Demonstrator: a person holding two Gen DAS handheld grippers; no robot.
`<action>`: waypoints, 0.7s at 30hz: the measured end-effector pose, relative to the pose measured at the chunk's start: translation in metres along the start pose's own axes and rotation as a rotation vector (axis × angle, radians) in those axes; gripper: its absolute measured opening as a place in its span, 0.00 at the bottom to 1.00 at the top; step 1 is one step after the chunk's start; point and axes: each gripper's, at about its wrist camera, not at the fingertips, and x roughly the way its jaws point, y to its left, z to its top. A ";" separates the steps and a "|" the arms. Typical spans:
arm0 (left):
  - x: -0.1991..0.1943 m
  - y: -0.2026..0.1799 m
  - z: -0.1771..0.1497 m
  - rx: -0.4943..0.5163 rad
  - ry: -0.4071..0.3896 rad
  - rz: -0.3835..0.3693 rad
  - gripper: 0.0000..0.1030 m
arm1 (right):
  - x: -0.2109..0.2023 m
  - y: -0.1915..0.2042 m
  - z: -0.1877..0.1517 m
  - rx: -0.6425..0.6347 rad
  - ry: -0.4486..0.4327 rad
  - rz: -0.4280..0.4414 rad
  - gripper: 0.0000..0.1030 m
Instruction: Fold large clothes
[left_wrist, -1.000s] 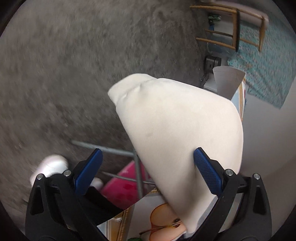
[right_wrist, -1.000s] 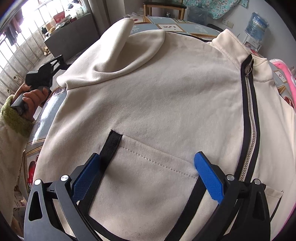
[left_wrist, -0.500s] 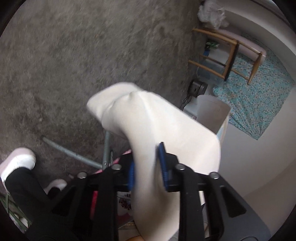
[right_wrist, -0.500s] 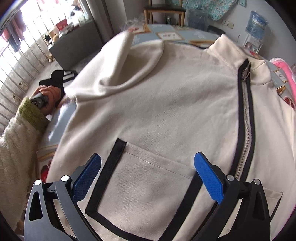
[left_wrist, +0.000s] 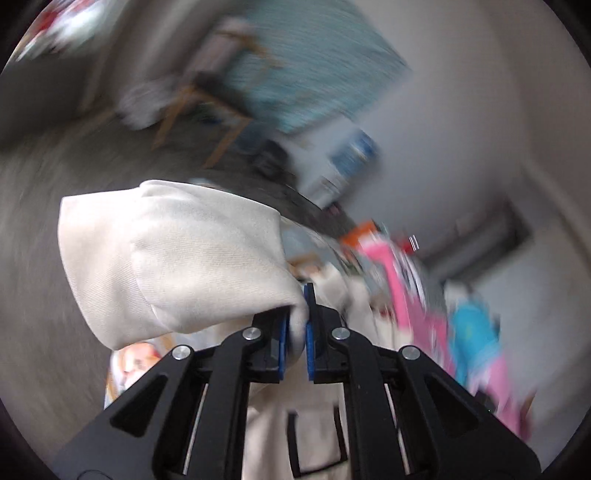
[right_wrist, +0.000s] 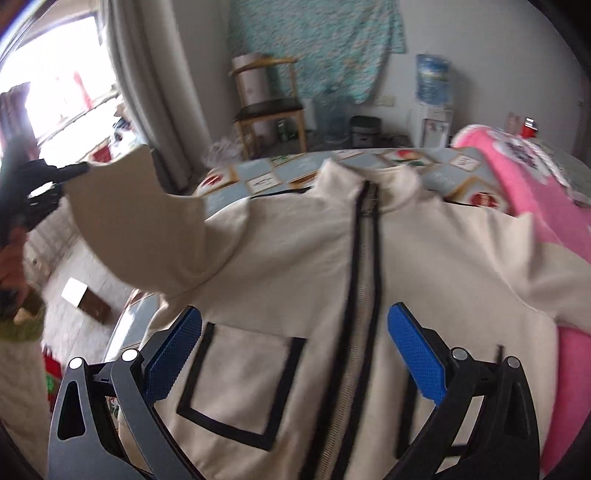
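1. Since a second ago, my left tool (left_wrist: 295, 325) went from wide apart around the sleeve (left_wrist: 177, 254) to clamped on its cuff end, and I see the sleeve lifted off the tabletop (right_wrist: 258, 177).
2. From the right view, I see the sleeve raised at the left, off the cream jacket (right_wrist: 332, 277).
3. My right tool (right_wrist: 295, 350) stands apart above the jacket's chest, holding nothing.
4. I see the jacket lying flat, zipper (right_wrist: 364, 258) up, beside a pink blanket (right_wrist: 517, 177).
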 end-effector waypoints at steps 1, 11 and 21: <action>0.005 -0.040 -0.016 0.122 0.046 -0.026 0.08 | -0.010 -0.012 -0.005 0.032 -0.016 -0.030 0.95; 0.096 -0.119 -0.202 0.519 0.326 0.209 0.64 | -0.053 -0.090 -0.046 0.212 -0.021 -0.119 0.95; 0.103 -0.047 -0.253 0.364 0.315 0.427 0.82 | -0.013 -0.040 -0.024 0.139 0.083 0.150 0.95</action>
